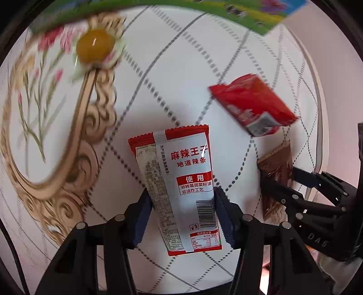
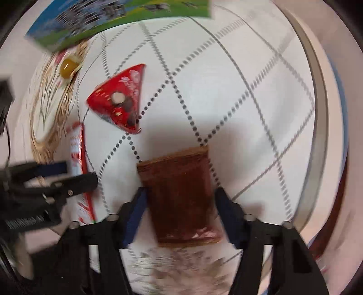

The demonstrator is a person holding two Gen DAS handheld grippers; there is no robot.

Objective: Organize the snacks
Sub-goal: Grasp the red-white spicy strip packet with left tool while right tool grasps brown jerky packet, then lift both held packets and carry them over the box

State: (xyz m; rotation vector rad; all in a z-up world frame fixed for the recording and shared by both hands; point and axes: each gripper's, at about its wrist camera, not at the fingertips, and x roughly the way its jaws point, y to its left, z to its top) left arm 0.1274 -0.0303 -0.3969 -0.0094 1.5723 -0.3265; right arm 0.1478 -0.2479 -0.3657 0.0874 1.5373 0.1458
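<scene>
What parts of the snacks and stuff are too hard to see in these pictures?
- Green box: cut off by the top edge in the left wrist view, blurred in both.
- Brown packet: label smeared by blur in the right wrist view; the right gripper covers part of it in the left.
- Red packet: print too blurred to read.
- White and red packet: edge-on in the right wrist view, partly behind the left gripper.

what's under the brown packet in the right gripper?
Under the brown packet, held between the right gripper fingers, only the white tablecloth with its dotted diamond grid shows, shadowed. The patch straight beneath the packet is covered, so anything there is hidden.
</scene>
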